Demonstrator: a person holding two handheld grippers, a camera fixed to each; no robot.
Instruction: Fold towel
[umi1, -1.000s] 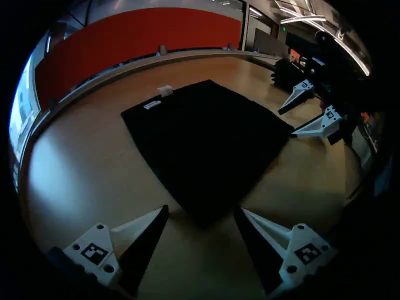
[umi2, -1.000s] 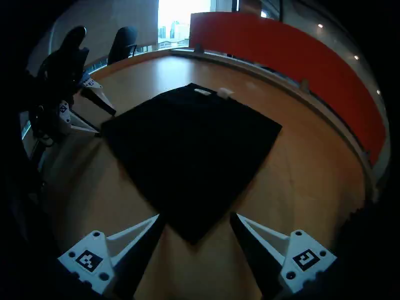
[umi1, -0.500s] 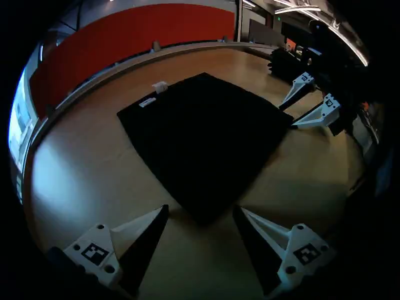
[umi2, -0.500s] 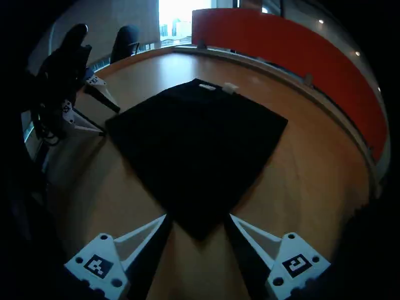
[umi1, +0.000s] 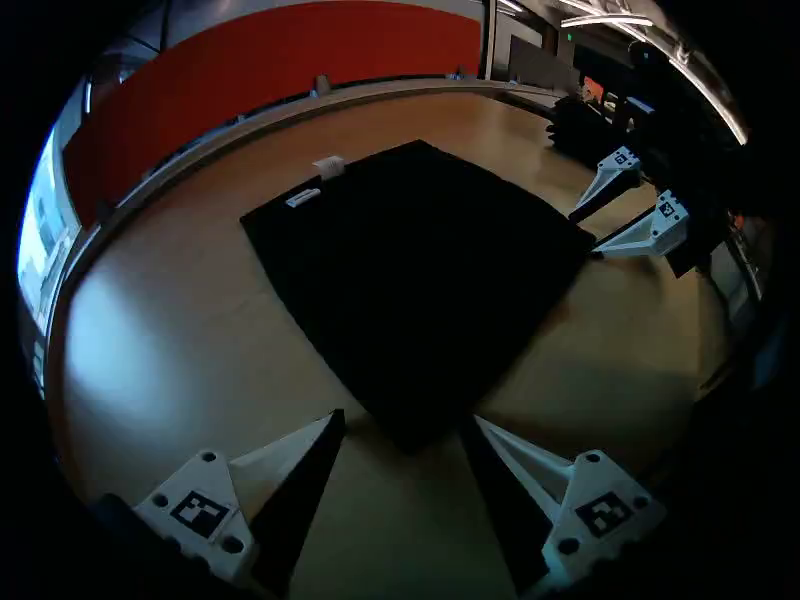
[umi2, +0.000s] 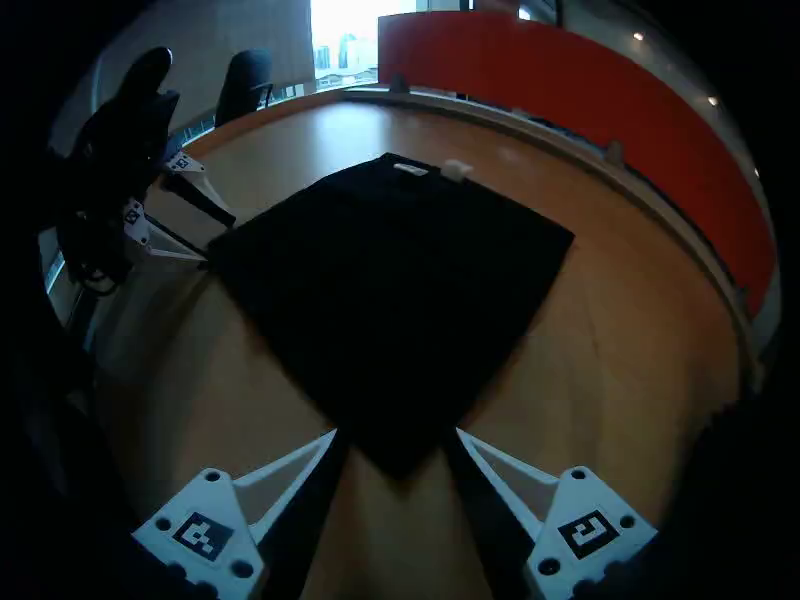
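Since the black towel (umi1: 420, 270) lies spread flat on the wooden table (umi1: 170, 330) with no layer turned over that I can make out, the folding seems not yet begun; every fold is left to do.

Nearest in the left gripper view, the left gripper (umi1: 402, 420) has its fingers spread apart, one on either side of a towel corner, not clamped on it. In the right gripper view the right gripper (umi2: 395, 434) stands the same way at the neighbouring corner, fingers apart with the cloth tip between them. Both corners look ready to be pinched, by my reading.

Past the fingers the towel's four edges run straight and unwrinkled, with bare wood all round them, so lifting the near side over toward the far side should meet nothing.

At the far corner a white tag (umi1: 303, 197) sits on the cloth, and a small white object (umi1: 328, 166) rests just beside it; a folded edge could nudge that.

Farther off, the table's curved rim (umi1: 250, 125) runs below a red panel (umi1: 280, 60), well apart from the towel.
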